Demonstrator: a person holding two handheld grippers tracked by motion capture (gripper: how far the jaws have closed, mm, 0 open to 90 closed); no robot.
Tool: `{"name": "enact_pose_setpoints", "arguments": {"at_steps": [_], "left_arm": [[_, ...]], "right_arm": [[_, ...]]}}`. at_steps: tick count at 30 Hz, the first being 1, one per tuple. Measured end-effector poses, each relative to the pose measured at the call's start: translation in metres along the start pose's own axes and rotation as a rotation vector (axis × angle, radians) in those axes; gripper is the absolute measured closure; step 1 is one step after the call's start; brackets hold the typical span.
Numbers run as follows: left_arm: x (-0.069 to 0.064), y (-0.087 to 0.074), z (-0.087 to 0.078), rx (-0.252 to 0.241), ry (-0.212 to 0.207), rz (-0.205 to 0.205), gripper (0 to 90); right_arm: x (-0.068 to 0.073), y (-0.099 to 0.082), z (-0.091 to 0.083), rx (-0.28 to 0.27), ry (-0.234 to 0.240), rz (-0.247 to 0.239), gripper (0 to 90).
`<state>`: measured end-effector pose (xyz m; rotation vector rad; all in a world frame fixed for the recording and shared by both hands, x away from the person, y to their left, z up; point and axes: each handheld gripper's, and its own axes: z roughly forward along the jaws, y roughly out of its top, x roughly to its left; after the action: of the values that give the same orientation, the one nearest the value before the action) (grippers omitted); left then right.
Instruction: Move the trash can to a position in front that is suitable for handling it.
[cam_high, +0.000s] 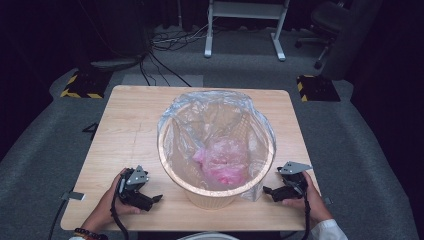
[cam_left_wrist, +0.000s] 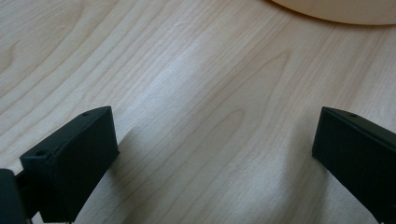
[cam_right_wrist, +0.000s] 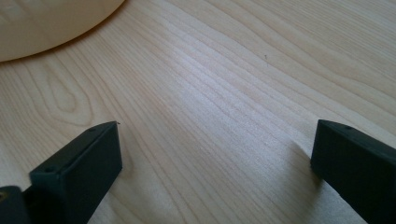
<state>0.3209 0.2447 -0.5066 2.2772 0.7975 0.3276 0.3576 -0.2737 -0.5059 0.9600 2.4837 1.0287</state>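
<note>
At the desk's (cam_high: 130, 120) near edge we see the left gripper (cam_high: 150, 199) at 7 o'clock and the right gripper (cam_high: 272, 191) at 5 o'clock of the basket (cam_high: 210, 197), both jaws spread, nothing between. Bare wood flanks the centred basket; its clear liner bag (cam_high: 185, 112) holds a pink bundle (cam_high: 225, 161).

Upright beige bin (cam_high: 212, 197), clear-bag-lined (cam_high: 215, 115), pink bag (cam_high: 225, 162) inside, mid-table.

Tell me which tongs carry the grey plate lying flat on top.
The right tongs; their grey plate lies flat on top, while the left tongs carry theirs tilted toward the basket.
</note>
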Motion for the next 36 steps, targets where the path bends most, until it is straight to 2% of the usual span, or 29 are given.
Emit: {"name": "enact_pose_setpoints", "arguments": {"at_steps": [1, 3, 4, 6, 7, 9, 10, 11, 12, 13, 15, 17, 18, 19, 21, 24, 28, 33, 36], "left_arm": [[-0.003, 0.000, 0.001, -0.001, -0.006, -0.001, 0.1], [-0.012, 0.003, 0.002, 0.003, -0.023, 0.019, 0.2], [-0.017, 0.005, 0.004, 0.001, -0.034, 0.029, 0.3], [-0.027, 0.008, 0.008, -0.001, -0.051, 0.049, 0.4], [-0.031, 0.011, 0.009, -0.001, -0.060, 0.056, 0.6], [-0.034, 0.012, 0.011, -0.001, -0.065, 0.063, 1.8], [-0.038, 0.016, 0.014, -0.008, -0.068, 0.063, 2.8], [-0.039, 0.017, 0.015, -0.008, -0.071, 0.065, 3.3], [-0.039, 0.017, 0.015, -0.008, -0.071, 0.065, 3.3], [-0.040, 0.019, 0.017, -0.012, -0.079, 0.071, 3.7], [-0.040, 0.022, 0.019, -0.012, -0.091, 0.085, 4.4], [-0.040, 0.025, 0.023, -0.018, -0.089, 0.073, 5.5], [-0.040, 0.025, 0.023, -0.018, -0.089, 0.073, 7.0], [-0.043, 0.029, 0.025, -0.023, -0.092, 0.093, 8.3], [-0.046, 0.034, 0.029, -0.022, -0.098, 0.115, 8.8], [-0.047, 0.038, 0.033, -0.025, -0.103, 0.118, 8.8], [-0.048, 0.045, 0.040, -0.020, -0.117, 0.134, 6.0], [-0.043, 0.049, 0.044, -0.005, -0.134, 0.122, 1.6], [-0.038, 0.049, 0.044, 0.000, -0.108, 0.098, 0.0]], "right_arm": [[0.000, 0.000, 0.000, -0.007, 0.003, -0.007, 5.7], [0.001, 0.000, -0.003, -0.030, 0.015, -0.020, 18.0], [0.002, 0.000, -0.004, -0.049, 0.022, -0.019, 19.9], [0.007, 0.004, -0.004, -0.093, 0.046, -0.022, 14.2], [0.010, 0.008, -0.005, -0.106, 0.062, -0.044, 17.6], [0.019, 0.015, -0.003, -0.120, 0.086, -0.100, 14.8], [0.023, 0.018, -0.001, -0.122, 0.106, -0.124, 16.3], [0.026, 0.022, 0.000, -0.128, 0.122, -0.144, 16.4], [0.026, 0.022, 0.000, -0.128, 0.122, -0.144, 16.4], [0.032, 0.028, 0.004, -0.133, 0.156, -0.185, 15.9], [0.038, 0.034, 0.008, -0.134, 0.186, -0.220, 15.4], [0.043, 0.039, 0.011, -0.147, 0.217, -0.254, 15.8], [0.043, 0.039, 0.011, -0.147, 0.217, -0.254, 15.8], [0.047, 0.043, 0.015, -0.152, 0.244, -0.276, 15.8], [0.051, 0.046, 0.017, -0.162, 0.267, -0.292, 15.3], [0.056, 0.048, 0.019, -0.167, 0.277, -0.311, 15.6], [0.063, 0.049, 0.021, -0.170, 0.324, -0.332, 15.3], [0.071, 0.049, 0.023, -0.161, 0.298, -0.344, 11.7], [0.071, 0.048, 0.022, -0.173, 0.304, -0.327, 11.8]]}}
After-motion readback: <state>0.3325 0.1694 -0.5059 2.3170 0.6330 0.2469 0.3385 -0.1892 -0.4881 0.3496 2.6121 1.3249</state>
